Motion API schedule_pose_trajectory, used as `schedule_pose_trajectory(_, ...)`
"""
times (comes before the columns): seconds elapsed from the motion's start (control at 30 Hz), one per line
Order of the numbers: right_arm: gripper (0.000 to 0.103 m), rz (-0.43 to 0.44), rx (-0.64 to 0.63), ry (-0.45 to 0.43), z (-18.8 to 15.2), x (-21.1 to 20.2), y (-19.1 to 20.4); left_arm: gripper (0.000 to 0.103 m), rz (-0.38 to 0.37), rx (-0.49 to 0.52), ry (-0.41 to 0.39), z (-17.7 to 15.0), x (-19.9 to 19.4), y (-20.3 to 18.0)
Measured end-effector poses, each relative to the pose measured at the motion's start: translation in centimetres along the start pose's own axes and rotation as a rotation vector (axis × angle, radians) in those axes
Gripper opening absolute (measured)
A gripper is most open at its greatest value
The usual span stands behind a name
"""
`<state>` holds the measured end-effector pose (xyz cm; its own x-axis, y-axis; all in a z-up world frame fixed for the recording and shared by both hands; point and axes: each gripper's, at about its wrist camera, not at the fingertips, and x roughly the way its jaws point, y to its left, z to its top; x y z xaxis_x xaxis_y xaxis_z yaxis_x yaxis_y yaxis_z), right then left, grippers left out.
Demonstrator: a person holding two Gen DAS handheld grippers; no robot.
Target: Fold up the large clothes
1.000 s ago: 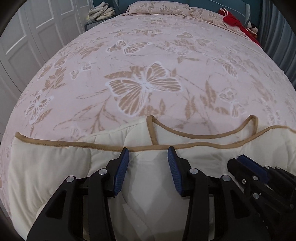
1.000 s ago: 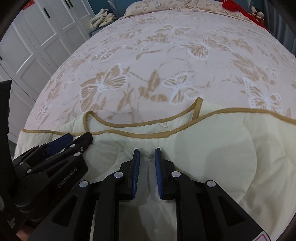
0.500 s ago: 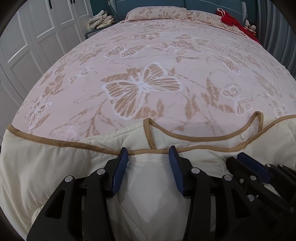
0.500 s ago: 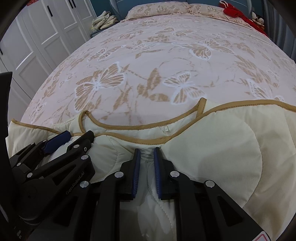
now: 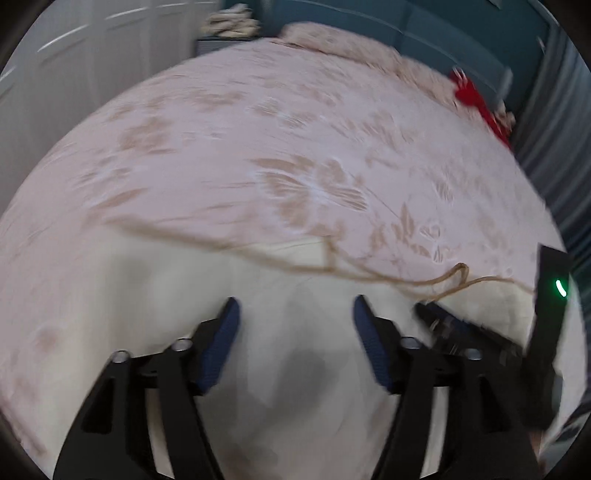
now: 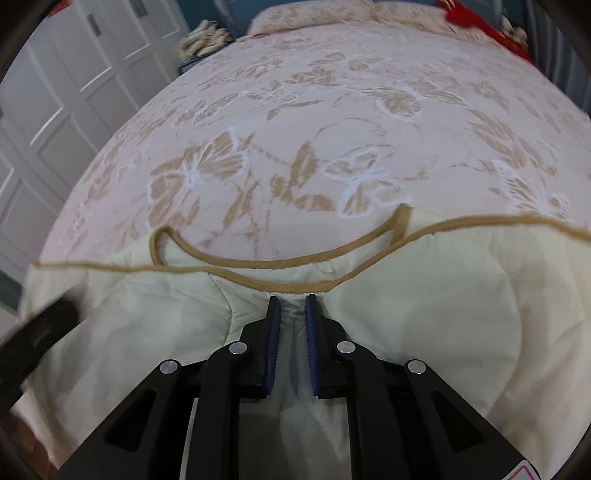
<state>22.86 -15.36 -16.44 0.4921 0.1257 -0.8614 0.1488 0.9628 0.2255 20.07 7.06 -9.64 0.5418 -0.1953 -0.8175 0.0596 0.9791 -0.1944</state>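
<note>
A cream quilted garment point(image 6: 424, 314) with tan trim lies at the near edge of the bed, its trimmed neckline facing away. My right gripper point(image 6: 292, 299) is shut on a pinch of the garment just below the trim. My left gripper point(image 5: 295, 310) is open over the garment point(image 5: 147, 295), nothing between its pads; this view is motion-blurred. The right gripper's body shows at the right in the left wrist view point(image 5: 480, 332). The left gripper appears as a dark blur at the left in the right wrist view point(image 6: 40, 332).
The bed has a pink bedspread with tan butterflies point(image 6: 332, 129). Pillows point(image 6: 314, 18) and a red item point(image 6: 480, 22) lie at the head. White wardrobe doors point(image 6: 55, 92) stand to the left. A nightstand with folded cloth point(image 6: 203, 37) is at the back left.
My left gripper has swung left and away from the right one, with its jaws wider apart. The right gripper stays shut on the garment, which has shifted slightly.
</note>
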Motion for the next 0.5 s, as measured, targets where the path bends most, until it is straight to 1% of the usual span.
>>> schedule_pose_trajectory(0.03, 0.014, -0.012, 0.03, -0.015, 0.0, -1.7, -0.1, 0.072, 0.003, -0.027, -0.007, -0.6, -2.0, 1.8)
schedule_pose_trajectory(0.07, 0.019, 0.001, 0.034, -0.045, -0.4, -3.9, -0.1, 0.073, 0.004, -0.062, -0.014, -1.6, -4.4, 4.2)
schedule_pose_trajectory(0.1, 0.019, 0.015, 0.014, -0.064, -1.2, -6.1, 0.2, 0.075, 0.01, -0.081, -0.015, -2.3, -5.8, 5.8)
schedule_pose_trajectory(0.13, 0.019, 0.012, -0.013, -0.08, -2.2, -8.1, 0.5, 0.077, 0.02, -0.103, -0.015, -3.3, -7.4, 7.7)
schedule_pose_trajectory(0.2, 0.019, 0.014, -0.052, -0.094, -5.0, -11.5, 0.9, 0.08, 0.036, -0.158, -0.008, -5.4, -9.7, 11.0)
schedule_pose_trajectory(0.27, 0.019, 0.043, -0.051, -0.07, -7.7, -13.1, 1.0, 0.082, 0.031, -0.2, 0.023, -7.1, -10.2, 13.0)
schedule_pose_trajectory(0.3, 0.019, 0.065, -0.051, -0.052, -9.3, -13.7, 1.2, 0.082, 0.01, -0.233, 0.063, -8.4, -9.9, 14.1)
schedule_pose_trajectory(0.33, 0.019, 0.074, -0.064, -0.029, -11.0, -13.9, 1.6, 0.082, -0.003, -0.252, 0.082, -9.1, -9.6, 14.5)
schedule_pose_trajectory(0.4, 0.017, 0.061, -0.104, 0.008, -13.7, -13.8, 2.9, 0.082, -0.051, -0.316, 0.141, -10.8, -8.4, 15.5)
schedule_pose_trajectory(0.47, 0.016, 0.061, -0.118, 0.039, -15.3, -13.0, 3.6, 0.082, -0.118, -0.373, 0.188, -12.0, -6.8, 15.8)
schedule_pose_trajectory(0.5, 0.016, 0.056, -0.115, 0.047, -15.9, -12.6, 3.7, 0.082, -0.132, -0.394, 0.199, -12.2, -6.4, 15.7)
